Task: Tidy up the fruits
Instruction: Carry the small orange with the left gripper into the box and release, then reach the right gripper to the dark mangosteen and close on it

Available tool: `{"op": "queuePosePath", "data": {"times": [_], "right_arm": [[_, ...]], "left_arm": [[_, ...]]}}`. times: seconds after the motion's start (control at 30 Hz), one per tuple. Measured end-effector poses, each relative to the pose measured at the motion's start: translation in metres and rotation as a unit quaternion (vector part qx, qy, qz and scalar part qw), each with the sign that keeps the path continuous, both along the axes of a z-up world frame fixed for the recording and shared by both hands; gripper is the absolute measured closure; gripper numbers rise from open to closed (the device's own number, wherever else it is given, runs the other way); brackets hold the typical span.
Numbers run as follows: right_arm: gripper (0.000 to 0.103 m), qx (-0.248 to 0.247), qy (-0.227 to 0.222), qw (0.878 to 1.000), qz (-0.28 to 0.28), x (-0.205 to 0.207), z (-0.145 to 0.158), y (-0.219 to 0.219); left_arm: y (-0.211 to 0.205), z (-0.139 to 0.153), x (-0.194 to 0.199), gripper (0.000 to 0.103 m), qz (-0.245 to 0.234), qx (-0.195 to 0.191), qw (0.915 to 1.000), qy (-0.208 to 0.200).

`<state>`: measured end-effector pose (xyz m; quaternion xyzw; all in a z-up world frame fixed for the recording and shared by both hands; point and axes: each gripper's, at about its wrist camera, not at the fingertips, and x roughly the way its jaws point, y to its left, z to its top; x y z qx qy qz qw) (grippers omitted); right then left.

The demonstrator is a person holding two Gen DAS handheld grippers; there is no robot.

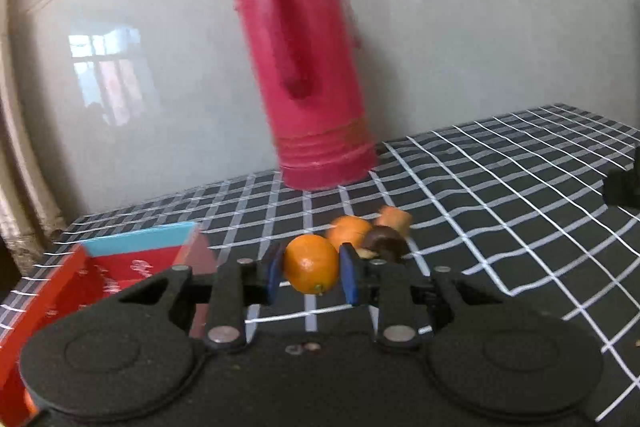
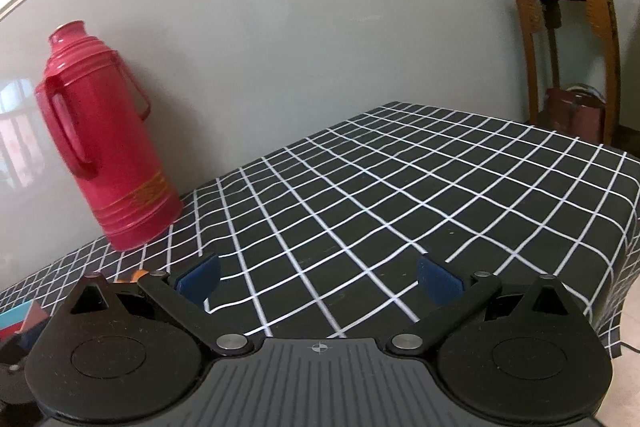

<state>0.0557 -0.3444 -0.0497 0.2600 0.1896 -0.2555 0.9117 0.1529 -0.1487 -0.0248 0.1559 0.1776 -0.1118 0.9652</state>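
Note:
My left gripper (image 1: 311,273) is shut on a small orange (image 1: 311,269), its blue pads pressing both sides, and the fruit hangs above the checked cloth. Behind it on the cloth lie a second orange (image 1: 349,230), a dark brown round fruit (image 1: 385,241) and a small orange-brown piece (image 1: 395,219). A red box (image 1: 132,267) with a light blue rim stands open at the left, just beside the gripper. My right gripper (image 2: 320,277) is open over bare cloth, nothing between its blue pads. An orange bit (image 2: 138,274) peeks out behind its left finger.
A tall red thermos flask (image 1: 308,67), (image 2: 108,143) stands at the back of the table (image 2: 400,187) against the grey wall. The table's right edge drops off near a wooden stand (image 2: 568,47). A black part of the other gripper (image 1: 624,187) shows at the right.

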Motion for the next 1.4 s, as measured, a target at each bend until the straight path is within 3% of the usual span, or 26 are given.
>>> {"op": "queuePosePath", "data": {"times": [0.2,0.5,0.8,1.07,1.27,1.4], "right_arm": [[0.000,-0.001,-0.006,1.000,0.025,0.008,0.003,0.016],[0.000,-0.003,-0.015,0.997,0.075,0.026,0.014,0.053],[0.000,-0.003,-0.018,0.992,0.126,0.044,0.016,0.100],[0.000,-0.022,-0.019,0.986,0.162,0.053,0.019,0.132],[0.000,-0.030,-0.018,0.984,0.177,0.057,0.020,0.143],[0.000,-0.035,-0.016,0.983,0.180,0.057,0.019,0.143]], "left_arm": [[0.045,0.017,0.007,0.082,0.081,-0.028,0.9963,-0.006],[0.119,0.020,0.029,0.082,0.201,-0.050,0.9771,0.047],[0.170,0.017,0.031,0.081,0.249,-0.049,0.9632,0.088],[0.186,0.021,0.027,0.074,0.249,-0.053,0.9623,0.096],[0.194,0.027,0.024,0.055,0.237,-0.078,0.9632,0.100],[0.190,0.033,0.016,0.025,0.244,-0.069,0.9645,0.075]]}}
